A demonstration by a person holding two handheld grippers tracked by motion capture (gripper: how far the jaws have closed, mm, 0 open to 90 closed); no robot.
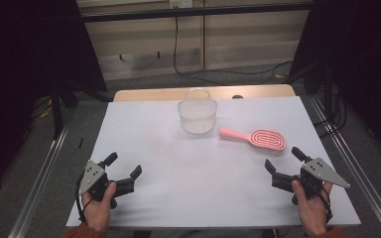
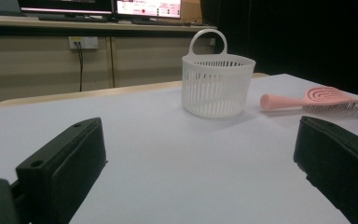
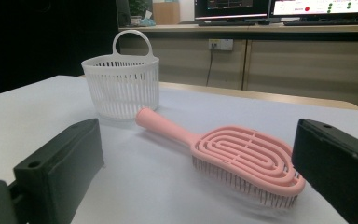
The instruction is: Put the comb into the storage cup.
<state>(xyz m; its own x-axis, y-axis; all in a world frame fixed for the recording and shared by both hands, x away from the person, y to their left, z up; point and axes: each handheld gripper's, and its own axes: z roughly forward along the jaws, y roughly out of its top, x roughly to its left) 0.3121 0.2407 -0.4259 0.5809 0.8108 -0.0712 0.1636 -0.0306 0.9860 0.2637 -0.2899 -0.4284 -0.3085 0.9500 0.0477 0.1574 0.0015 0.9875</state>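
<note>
A white-covered rectangular table (image 1: pixel 178 163) is seen from above. At its near left corner the left gripper (image 1: pixel 125 165) is held in a hand (image 1: pixel 99 206); its two black jaws are spread wide, with nothing between them. At the near right the right gripper (image 1: pixel 284 161) is held in the other hand (image 1: pixel 311 208), its jaws likewise spread wide and empty. A pink plastic hairbrush with a vented oval head (image 1: pixel 258 138) is laid bristles down on the table, right of centre and just beyond the right gripper, its handle pointed left. A white slotted plastic basket with a loop handle (image 1: pixel 197 115) is stood upright at the far centre, close to the handle end of the brush but apart from it. Both objects are framed between the jaws in the two gripper views.
</note>
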